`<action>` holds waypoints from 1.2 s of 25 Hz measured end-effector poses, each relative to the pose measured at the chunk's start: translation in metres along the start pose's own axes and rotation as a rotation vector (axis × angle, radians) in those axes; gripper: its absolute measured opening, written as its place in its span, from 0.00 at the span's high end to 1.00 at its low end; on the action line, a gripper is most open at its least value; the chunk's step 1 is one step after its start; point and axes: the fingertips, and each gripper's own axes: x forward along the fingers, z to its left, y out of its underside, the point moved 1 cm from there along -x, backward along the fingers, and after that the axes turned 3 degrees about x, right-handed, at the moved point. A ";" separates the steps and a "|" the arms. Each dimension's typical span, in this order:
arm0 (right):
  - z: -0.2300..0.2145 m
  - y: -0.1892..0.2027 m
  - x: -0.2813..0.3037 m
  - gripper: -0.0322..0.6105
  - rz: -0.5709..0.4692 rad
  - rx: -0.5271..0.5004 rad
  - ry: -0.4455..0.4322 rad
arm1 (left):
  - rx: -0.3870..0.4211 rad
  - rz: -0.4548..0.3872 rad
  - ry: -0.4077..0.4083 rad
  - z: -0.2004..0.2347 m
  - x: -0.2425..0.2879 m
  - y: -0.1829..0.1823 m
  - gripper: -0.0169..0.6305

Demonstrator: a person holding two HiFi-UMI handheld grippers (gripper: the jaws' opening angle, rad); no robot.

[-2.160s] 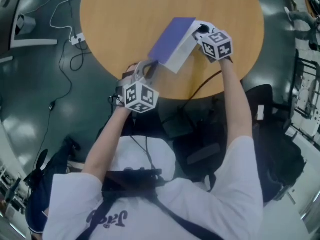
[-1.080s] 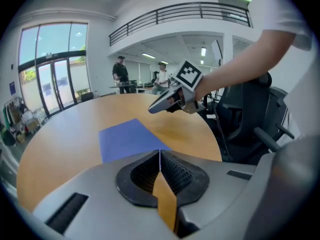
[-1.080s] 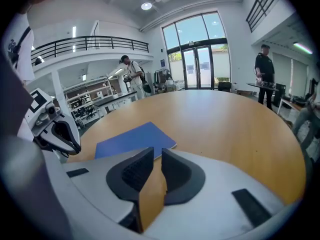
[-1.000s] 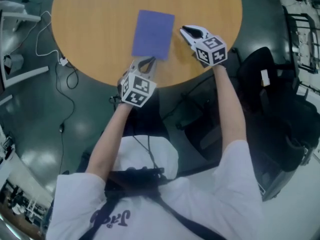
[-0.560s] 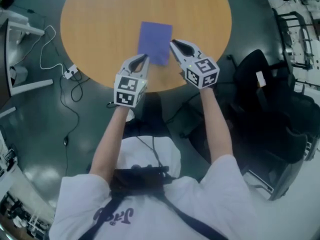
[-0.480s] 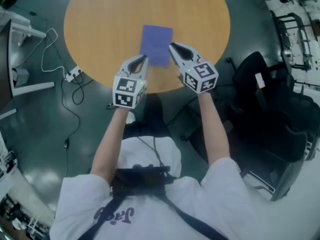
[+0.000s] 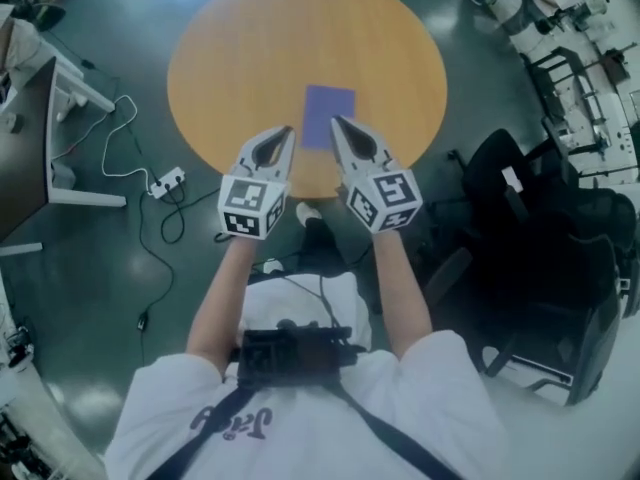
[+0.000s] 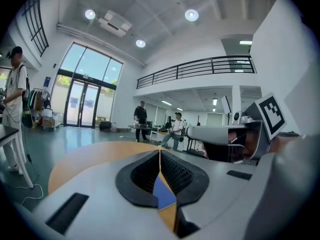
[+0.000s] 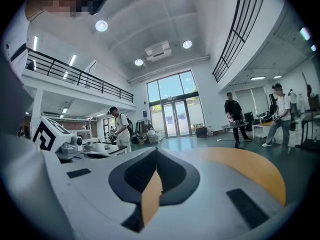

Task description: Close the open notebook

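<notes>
Two grippers are shown side by side, tips forward, lifted clear of the round table (image 7: 230, 58). At left, the left gripper (image 7: 287, 130) has its jaws pressed together with nothing held. Through the slot behind its closed tips, only a sliver of purple cover and table top shows. Ahead of both tips and between them lies the notebook (image 7: 328, 116). It is closed, purple cover up, flat on the table and apart from either gripper. At right, the right gripper (image 7: 336, 121) has just been closing its jaws. They now meet, with nothing between them.

By this layout the closing appears complete, so the remaining hazards are those of disturbance. A tip brought back down ahead could catch the free edge of the cover and lift it open. A sideways brush could slide the notebook toward the table rim nearest the grippers. With both pairs of jaws together, neither gripper could catch the notebook if it slipped.
</notes>
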 end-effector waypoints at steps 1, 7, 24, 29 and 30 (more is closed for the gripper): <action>0.008 -0.004 -0.005 0.92 -0.011 -0.011 0.018 | 0.005 -0.019 -0.001 -0.001 -0.009 -0.007 0.94; 0.044 -0.021 -0.034 0.92 -0.064 -0.069 0.132 | 0.043 -0.107 -0.028 -0.001 -0.052 -0.039 0.94; 0.095 -0.038 -0.052 0.92 -0.131 -0.135 0.234 | 0.092 -0.221 -0.064 -0.005 -0.103 -0.072 0.94; 0.088 -0.040 -0.060 0.92 -0.158 -0.122 0.220 | 0.081 -0.225 -0.060 -0.010 -0.095 -0.070 0.94; 0.083 -0.042 -0.060 0.92 -0.168 -0.122 0.205 | 0.081 -0.222 -0.059 -0.013 -0.089 -0.071 0.94</action>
